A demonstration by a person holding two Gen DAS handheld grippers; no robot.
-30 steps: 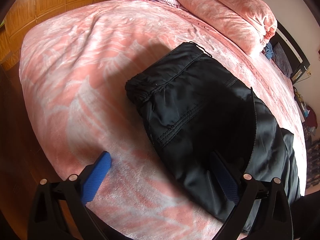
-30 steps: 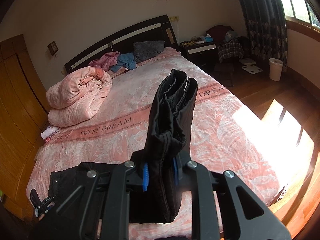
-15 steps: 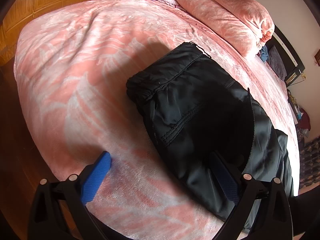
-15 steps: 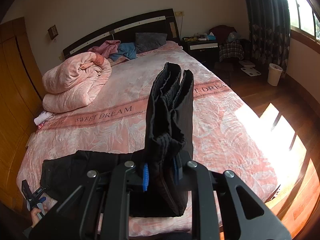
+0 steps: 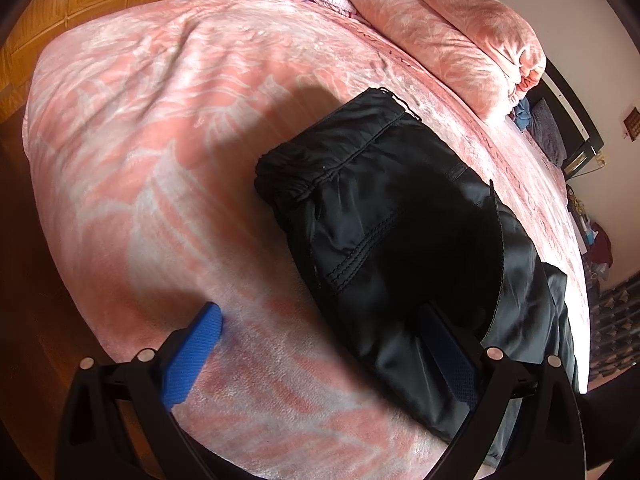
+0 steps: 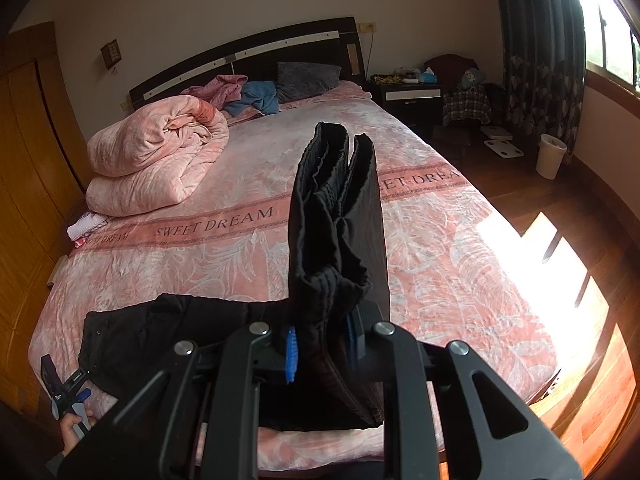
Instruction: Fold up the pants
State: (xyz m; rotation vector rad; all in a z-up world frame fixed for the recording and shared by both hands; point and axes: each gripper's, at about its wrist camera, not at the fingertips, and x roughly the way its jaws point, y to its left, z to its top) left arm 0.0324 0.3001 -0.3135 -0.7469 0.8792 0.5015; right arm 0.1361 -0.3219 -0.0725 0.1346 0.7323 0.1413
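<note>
Two claws | right claw (image 6: 320, 346) pinching lifted cuff end of pants (image 6: 336, 248) | left claw (image 5: 320, 354) spread beside waistband, nearer it | long axis runs between them along bed (image 5: 140, 128) edge

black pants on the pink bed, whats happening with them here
A person is partway through folding the black pants on the pink bed. The right tool is shut on the leg end, holding it up off the bed. The left tool hangs open over the waistband half, which lies flat, one finger above bedspread, the other above fabric. The fold isn't laid down yet.
</note>
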